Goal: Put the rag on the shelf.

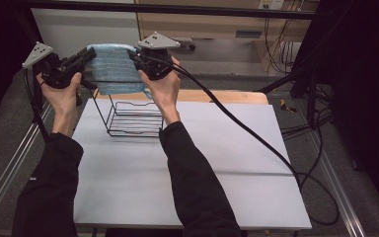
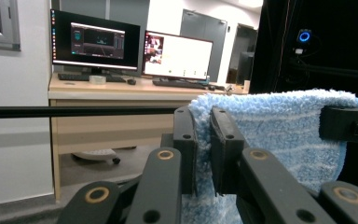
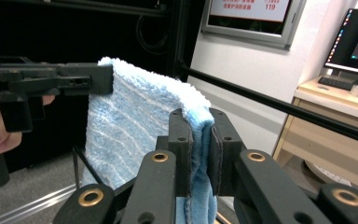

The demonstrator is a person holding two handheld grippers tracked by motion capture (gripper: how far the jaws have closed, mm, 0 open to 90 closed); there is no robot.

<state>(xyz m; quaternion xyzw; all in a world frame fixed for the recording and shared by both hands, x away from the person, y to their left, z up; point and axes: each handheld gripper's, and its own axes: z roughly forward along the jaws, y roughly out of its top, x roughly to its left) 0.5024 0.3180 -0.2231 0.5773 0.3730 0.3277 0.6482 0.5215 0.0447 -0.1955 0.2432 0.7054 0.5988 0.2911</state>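
A folded light-blue towel (image 1: 112, 66) hangs in the air between my two grippers, above a black wire rack (image 1: 128, 116) on the white table. My left gripper (image 1: 88, 53) is shut on the towel's left top corner; in the left gripper view its jaws pinch the towel (image 2: 279, 126) edge at the gripper (image 2: 204, 140). My right gripper (image 1: 134, 54) is shut on the right top corner; its own view has the gripper (image 3: 200, 149) clamping the towel (image 3: 135, 126) fold. The lower part of the towel hangs in front of the rack's top.
The white table (image 1: 227, 163) spreads to the right and toward me of the rack. A thick black cable (image 1: 246, 128) trails from the right gripper across the table's right side. A black frame bar (image 1: 217, 11) runs across the back; metal rails flank the table.
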